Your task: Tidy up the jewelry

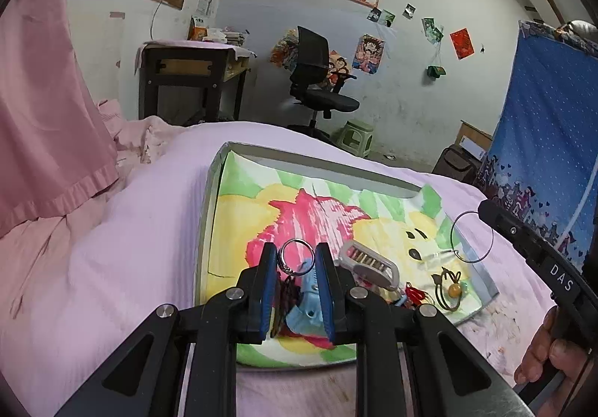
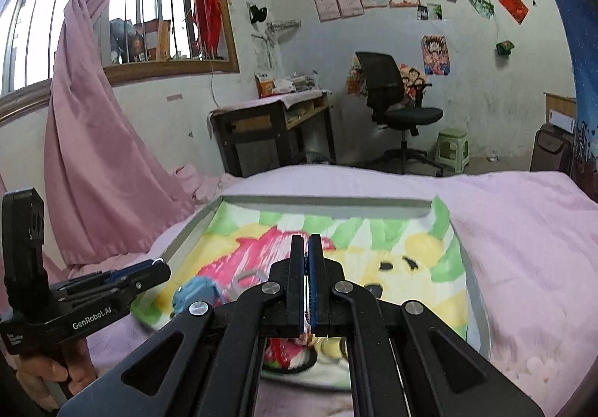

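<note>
Both cameras sit close above the bed [image 1: 112, 248], looking down along their jaws at the same painted tray [image 2: 187, 226] and back wall.

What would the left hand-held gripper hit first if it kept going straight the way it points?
Probably the painted cloth lining the tray on the bed. The left hand-held gripper, gripping a blue keychain charm, angles down toward the red patch; depth is uncertain.

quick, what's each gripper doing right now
left gripper: shut on a blue keychain with a metal ring.
right gripper: shut; a thin wire hoop hangs at its tip.
</note>
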Demonstrator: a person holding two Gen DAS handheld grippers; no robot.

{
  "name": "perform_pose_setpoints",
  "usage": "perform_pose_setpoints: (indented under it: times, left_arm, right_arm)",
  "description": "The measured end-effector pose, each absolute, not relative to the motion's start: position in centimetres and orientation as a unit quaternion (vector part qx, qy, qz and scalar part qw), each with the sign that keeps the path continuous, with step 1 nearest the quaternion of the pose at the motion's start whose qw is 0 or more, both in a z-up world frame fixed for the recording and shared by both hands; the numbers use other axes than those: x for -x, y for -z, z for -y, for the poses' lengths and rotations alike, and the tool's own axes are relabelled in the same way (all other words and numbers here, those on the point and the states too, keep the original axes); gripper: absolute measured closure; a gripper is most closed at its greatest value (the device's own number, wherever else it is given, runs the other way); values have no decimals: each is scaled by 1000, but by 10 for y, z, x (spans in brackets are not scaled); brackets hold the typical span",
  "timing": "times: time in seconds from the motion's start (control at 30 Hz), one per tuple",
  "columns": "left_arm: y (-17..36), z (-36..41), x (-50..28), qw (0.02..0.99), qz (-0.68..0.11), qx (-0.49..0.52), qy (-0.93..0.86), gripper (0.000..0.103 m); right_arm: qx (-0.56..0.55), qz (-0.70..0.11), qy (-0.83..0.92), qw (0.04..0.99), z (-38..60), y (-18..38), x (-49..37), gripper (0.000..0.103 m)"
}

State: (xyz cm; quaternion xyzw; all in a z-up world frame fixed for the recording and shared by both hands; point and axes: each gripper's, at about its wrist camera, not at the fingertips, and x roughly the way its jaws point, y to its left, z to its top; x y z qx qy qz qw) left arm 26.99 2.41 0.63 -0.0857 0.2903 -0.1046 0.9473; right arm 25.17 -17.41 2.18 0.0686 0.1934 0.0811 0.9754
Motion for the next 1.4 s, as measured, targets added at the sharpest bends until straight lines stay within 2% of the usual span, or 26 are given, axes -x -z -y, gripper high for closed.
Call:
perform_pose_setpoints:
  times: [0.37,0.47,0.73,0.83,0.87,0.97,1.07,1.2,1.4]
  left_arm:
    - [18,-29,-290,925,-361,90,83,83]
    - [18,-28,-290,924,-365,84,80,83]
    - [17,-27,-286,924,-369,69,72,79]
    - [14,-27,-281,927,-365,63,66,72]
    - [14,-27,-280,927,-363,62,65,68]
    - [10,-28,-273,930,-354,62,70,63]
    - [6,-29,-267,935,-343,57,67,44]
    - [-3,-28,-256,944,-321,48,61,38]
    - [-11,-31,-242,953,-294,42,52,23]
  right_arm:
    - [-63,-285,-86,952,163,18,-273,100]
    - [-62,-317,-86,942,162,28,-276,100]
    - [-56,-339,-85,935,161,33,-271,100]
    - [-56,-338,-83,936,162,31,-266,97]
    - [-56,-338,-82,936,163,31,-266,92]
    - [-57,-328,-78,940,163,27,-259,74]
    - [-53,-318,-74,944,162,22,-253,73]
    - [-50,-301,-66,950,163,16,-244,72]
    - [-57,-268,-54,960,169,5,-227,52]
